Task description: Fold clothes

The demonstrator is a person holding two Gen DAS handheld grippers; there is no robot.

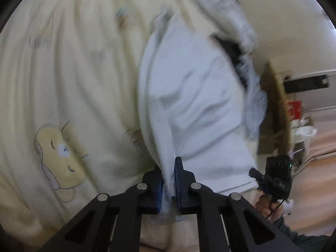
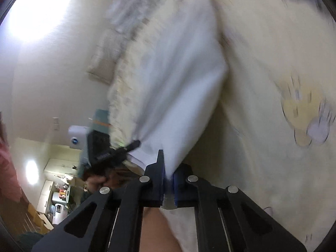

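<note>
White cloth, a garment (image 1: pixel 189 96), hung stretched between our two grippers above a cream bedsheet (image 1: pixel 69 79) printed with a yellow cartoon animal (image 1: pixel 61 155). We noted the left gripper (image 1: pixel 168 180) narrowed onto a gathered fold of the garment, the fabric bunched between its blue-padded fingers (image 1: pixel 179 180) and fanning out ahead. From the right wrist view, the right gripper (image 2: pixel 167 178) was likewise pinched onto an edge of the same garment (image 2: pixel 174 88), cloth passing between its fingers (image 2: pixel 156 178). Each gripper appeared in the other's view: we saw the right one low at the garment's hemmed corner in the left view, and the left one beside the fabric in the right view. A grey fuzzy item (image 1: pixel 241 21) lay past the garment's far end, with something dark beneath it that we could not identify. Both views were motion-blurred. Beyond the bed, we recorded a wooden shelf unit (image 1: pixel 279 109) holding small items, and a bright ceiling light (image 2: pixel 31 16) on the right view.
</note>
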